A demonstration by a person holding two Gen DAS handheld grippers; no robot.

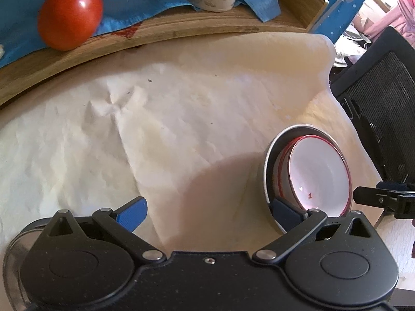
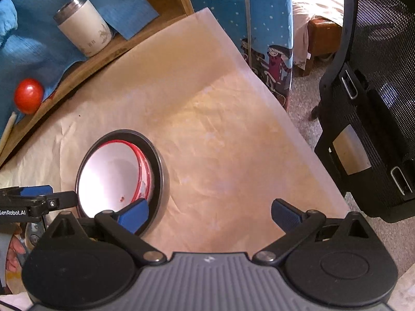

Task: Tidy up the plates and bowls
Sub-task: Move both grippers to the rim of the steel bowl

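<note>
Stacking step looks done: red-rimmed white bowls [image 2: 114, 173] nested, tilted, inside metal bowl [image 2: 162, 181] on paper sheet [image 2: 233, 134]. Left gripper [image 1: 207, 212] and right gripper [image 2: 210, 213] both spread wide, empty. Next: straighten tilted inner bowls, or fetch metal dish [image 1: 13, 259] at left gripper's base

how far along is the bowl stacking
Done: the red-rimmed white bowls sit nested inside the metal bowl on the paper sheet. In hand: nothing; the left gripper and right gripper are both open. Left: another metal dish peeks out under the left gripper, unstacked.
</note>
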